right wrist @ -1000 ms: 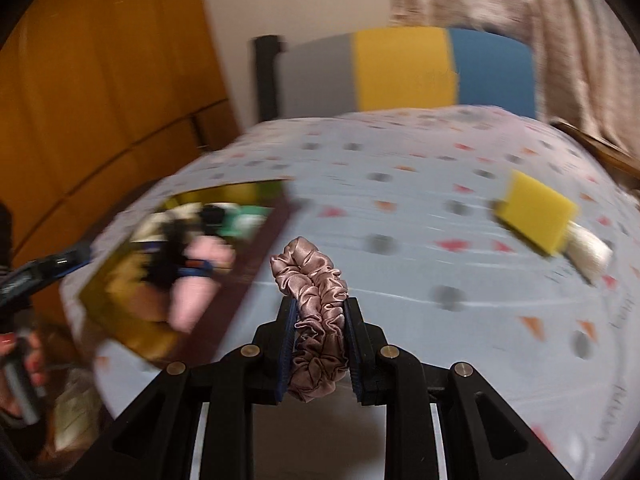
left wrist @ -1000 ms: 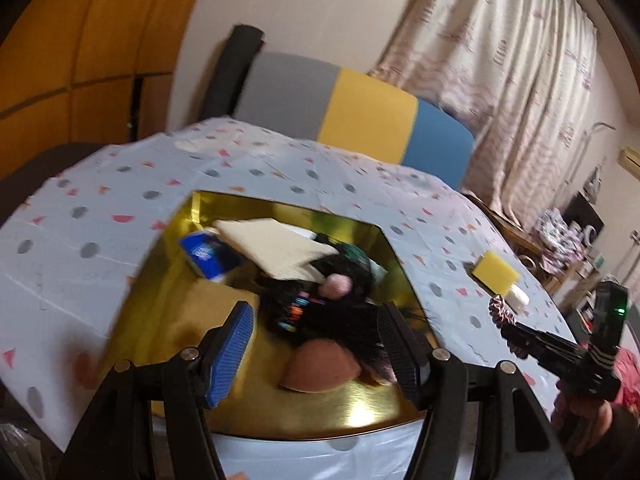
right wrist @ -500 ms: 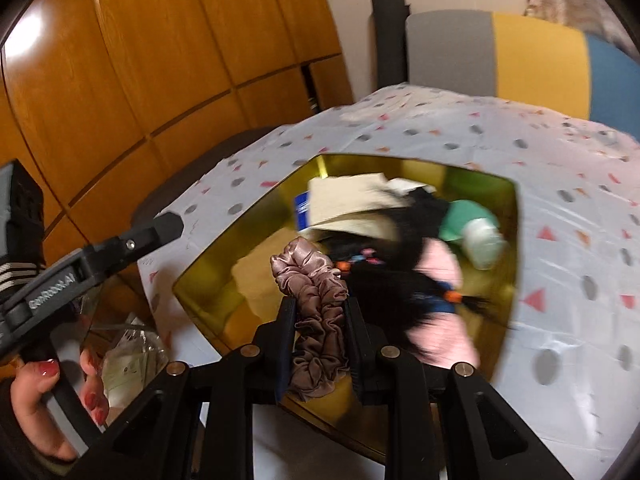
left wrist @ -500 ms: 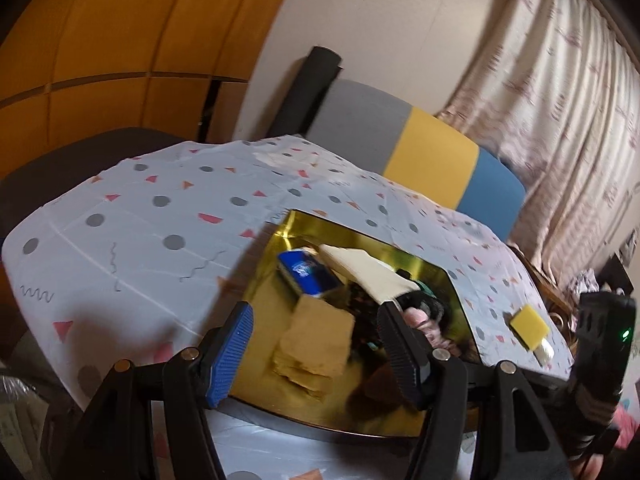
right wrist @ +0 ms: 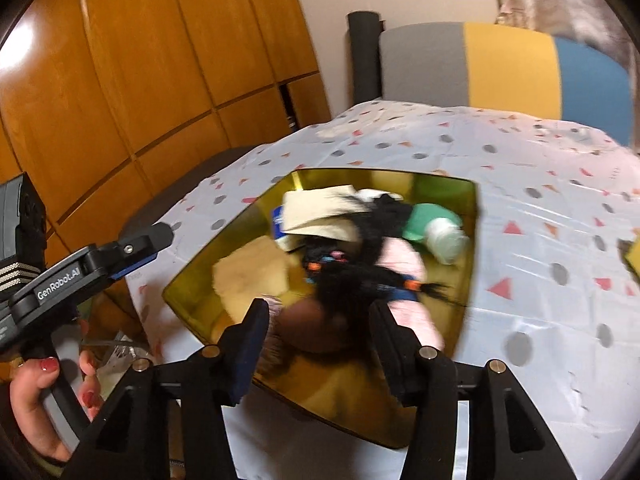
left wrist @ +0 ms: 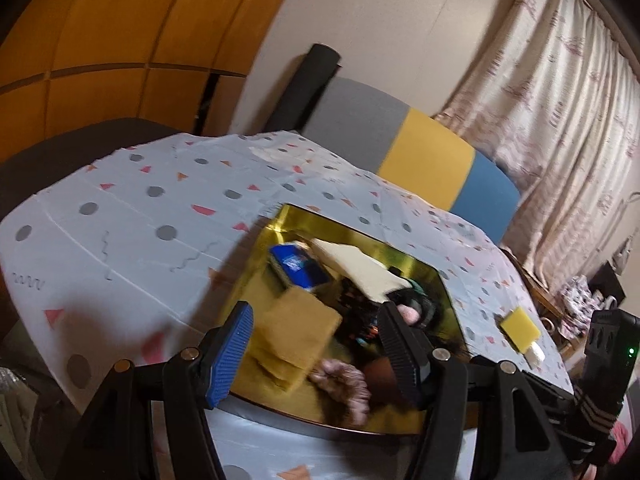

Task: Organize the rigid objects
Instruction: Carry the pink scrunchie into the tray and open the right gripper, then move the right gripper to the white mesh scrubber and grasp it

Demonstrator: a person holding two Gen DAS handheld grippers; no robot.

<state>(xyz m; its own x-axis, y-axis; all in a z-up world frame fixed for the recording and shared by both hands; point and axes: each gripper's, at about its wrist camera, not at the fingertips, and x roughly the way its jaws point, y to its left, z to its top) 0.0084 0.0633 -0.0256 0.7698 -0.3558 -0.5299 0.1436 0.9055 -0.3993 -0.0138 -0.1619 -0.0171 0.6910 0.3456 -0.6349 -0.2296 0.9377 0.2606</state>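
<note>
I see the bench under a thin, creased pale-blue cloth w/ grey dots and pink triangles (left wrist: 132, 216). On it sits a shiny gold rectangular tray (right wrist: 448, 196), mirror-smooth walls, crowded w/ stuff: flat tan spongy pads (left wrist: 298, 322), a cream flat sheet (left wrist: 352, 268), a small blue box (left wrist: 296, 266).

My left hand-held gripper (left wrist: 316, 354) hangs over the tray's near edge, jaws wide apart, nothing between. Right hand-held gripper (right wrist: 316, 344) likewise spread, empty.

The ruffled pink satin scrunchie (left wrist: 344, 386) lies in the tray's near part, beside the pads; blurred, long axis roughly near-to-far.

A yellow foam block (left wrist: 520, 328) rests on the cloth, well apart.
</note>
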